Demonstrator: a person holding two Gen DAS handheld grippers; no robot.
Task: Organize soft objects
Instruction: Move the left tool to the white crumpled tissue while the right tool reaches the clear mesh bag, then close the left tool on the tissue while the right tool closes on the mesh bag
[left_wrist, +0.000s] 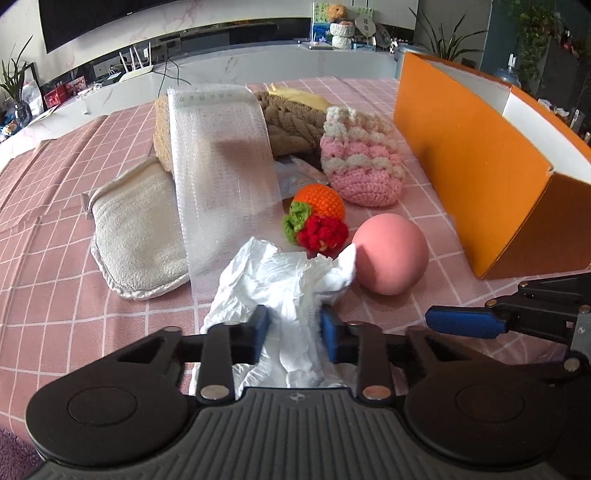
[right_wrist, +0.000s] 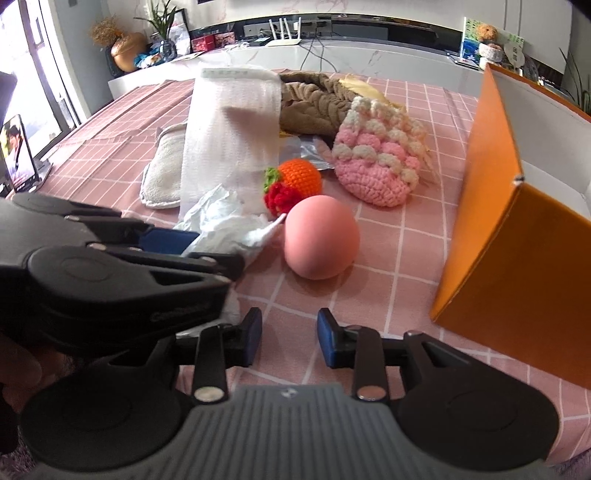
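pinching crumpled white tissue (left_wrist: 291, 280), left hand-held gripper (left_wrist: 294, 328) nearly closed.

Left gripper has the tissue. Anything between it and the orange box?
Partly. The pink ball sits on the cloth between the crumpled tissue in the left gripper and the orange box; the right gripper hovers nearby. Lifting over should clear both.

The orange box (left_wrist: 480, 177) is cut off by the right edge. The silver packet (right_wrist: 310, 151) is mostly hidden under the mesh strip (right_wrist: 229, 136) and brown knit (right_wrist: 314, 107).
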